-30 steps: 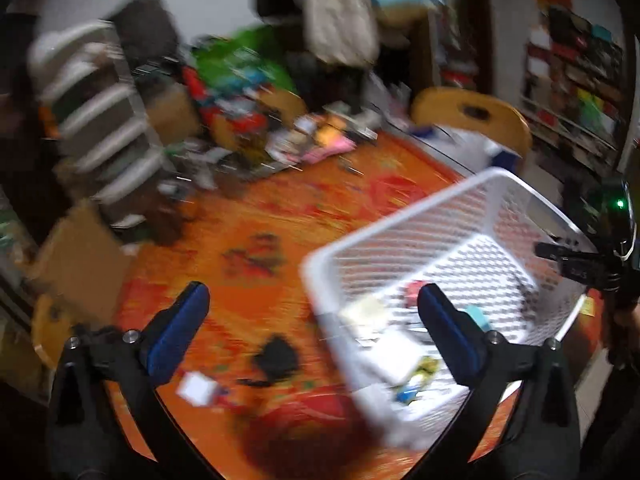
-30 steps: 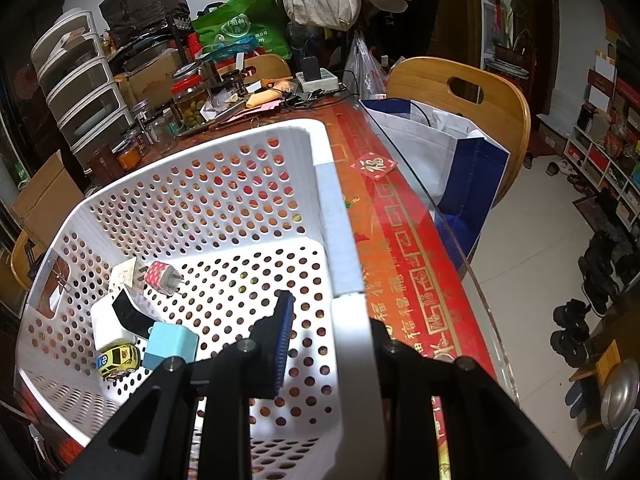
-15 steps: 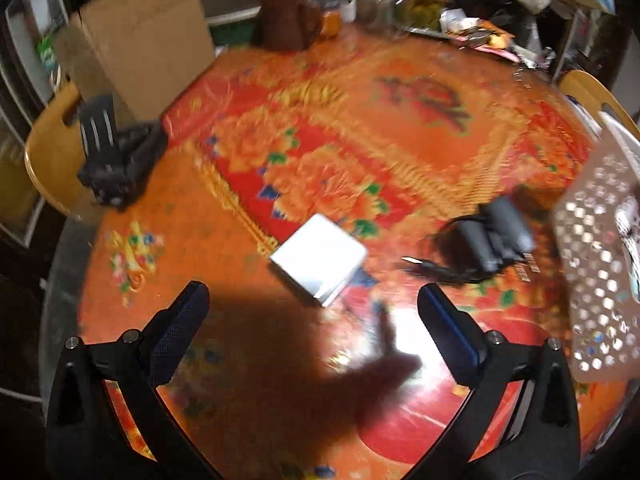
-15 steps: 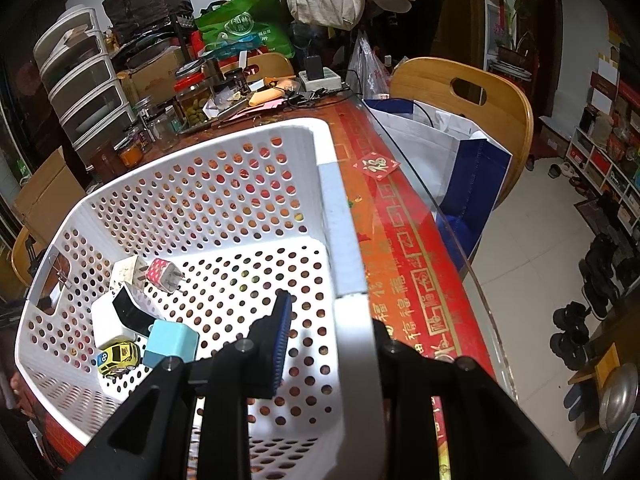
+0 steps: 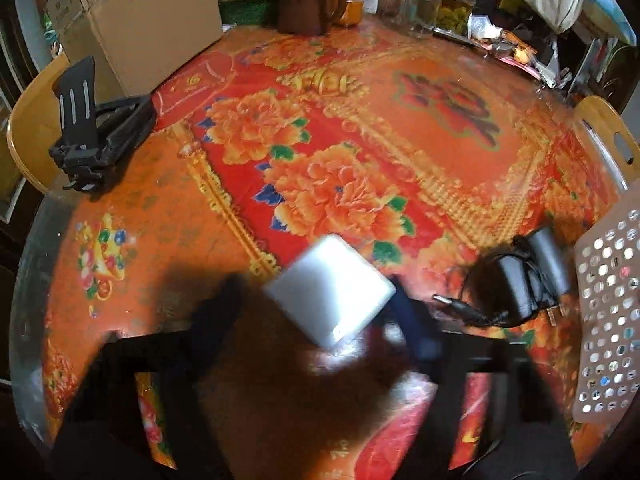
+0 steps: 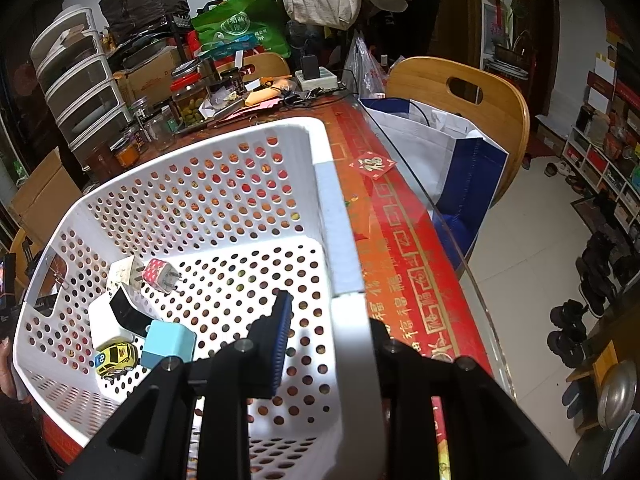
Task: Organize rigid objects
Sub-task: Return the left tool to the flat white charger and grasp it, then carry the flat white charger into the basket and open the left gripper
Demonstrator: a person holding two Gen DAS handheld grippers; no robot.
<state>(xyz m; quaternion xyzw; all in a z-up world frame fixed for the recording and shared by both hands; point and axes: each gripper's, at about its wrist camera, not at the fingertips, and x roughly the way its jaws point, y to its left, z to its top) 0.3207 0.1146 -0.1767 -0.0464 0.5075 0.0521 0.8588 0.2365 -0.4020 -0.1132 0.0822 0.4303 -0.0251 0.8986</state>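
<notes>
White box [image 5: 330, 294] sits between the left gripper [image 5: 316, 320] as its jaws close in, while the right gripper [image 6: 324, 328] is clamped on the basket [image 6: 340, 240] wall.

My tabletop [image 5: 400, 128] wore a glossy, printed plastic cover under glass. The basket [image 6: 344, 240] I gripped was smooth white perforated plastic. The white box [image 5: 332, 292] looked satin-smooth, the cardboard carton [image 5: 148, 20] matt.
</notes>
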